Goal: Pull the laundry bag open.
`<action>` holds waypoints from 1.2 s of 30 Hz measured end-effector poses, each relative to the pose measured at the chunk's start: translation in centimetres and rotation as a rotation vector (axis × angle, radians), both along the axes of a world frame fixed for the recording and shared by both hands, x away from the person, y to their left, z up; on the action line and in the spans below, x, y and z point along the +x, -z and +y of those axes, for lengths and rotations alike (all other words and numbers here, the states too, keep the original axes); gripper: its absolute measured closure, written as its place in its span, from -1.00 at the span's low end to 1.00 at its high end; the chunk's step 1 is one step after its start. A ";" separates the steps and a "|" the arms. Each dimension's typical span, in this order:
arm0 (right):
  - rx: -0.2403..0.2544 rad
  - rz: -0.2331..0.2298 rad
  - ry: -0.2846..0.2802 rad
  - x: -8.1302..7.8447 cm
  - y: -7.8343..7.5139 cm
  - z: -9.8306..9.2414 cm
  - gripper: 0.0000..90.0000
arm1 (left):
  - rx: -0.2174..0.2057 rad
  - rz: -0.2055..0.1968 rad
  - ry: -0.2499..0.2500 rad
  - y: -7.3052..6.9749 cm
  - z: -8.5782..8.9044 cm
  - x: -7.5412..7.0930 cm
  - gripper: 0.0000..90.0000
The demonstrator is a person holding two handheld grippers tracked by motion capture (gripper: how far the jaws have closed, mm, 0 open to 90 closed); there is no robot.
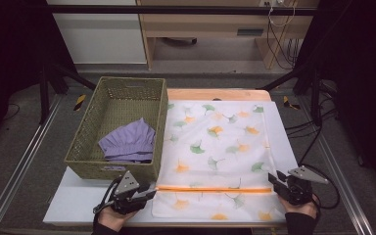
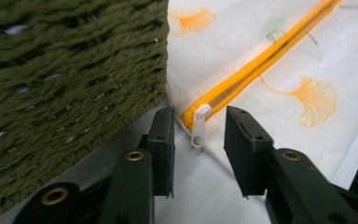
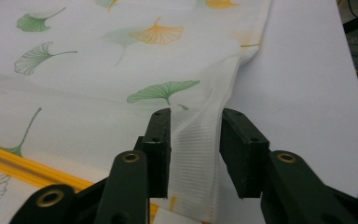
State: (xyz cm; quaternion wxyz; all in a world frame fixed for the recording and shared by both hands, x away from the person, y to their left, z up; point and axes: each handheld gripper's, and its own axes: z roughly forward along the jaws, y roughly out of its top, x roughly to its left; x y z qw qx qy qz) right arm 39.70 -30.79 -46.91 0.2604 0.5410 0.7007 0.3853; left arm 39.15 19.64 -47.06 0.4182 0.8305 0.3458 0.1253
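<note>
- You are working over a grey floor (image 1: 39, 161).
- A wooden desk (image 1: 210, 22) is standing beyond the table.
- Cables (image 1: 284, 39) are hanging beside it.
- Dark curtains (image 1: 10, 58) are flanking both sides.

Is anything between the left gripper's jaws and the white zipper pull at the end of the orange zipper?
Nothing visible. The zipper pull lies in the gap of the left gripper, whose jaws stand apart from it. The woven basket sits close beside it, not in between.
</note>
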 end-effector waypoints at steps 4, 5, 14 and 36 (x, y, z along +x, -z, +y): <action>-0.007 -0.019 0.008 -0.2 -0.1 -0.3 0.22 | -0.004 0.021 -0.032 0.2 -0.4 -0.5 0.22; -0.004 -0.025 0.010 -0.4 -0.3 -0.4 0.19 | 0.000 0.025 -0.043 0.2 -0.6 -0.7 0.19; -0.042 -0.056 0.023 0.7 -0.2 -0.4 0.17 | -0.014 0.081 -0.046 0.7 -1.4 -2.0 0.23; -0.102 0.104 0.052 3.6 1.3 0.8 0.97 | 0.031 0.048 -0.038 1.3 -2.0 -2.2 0.98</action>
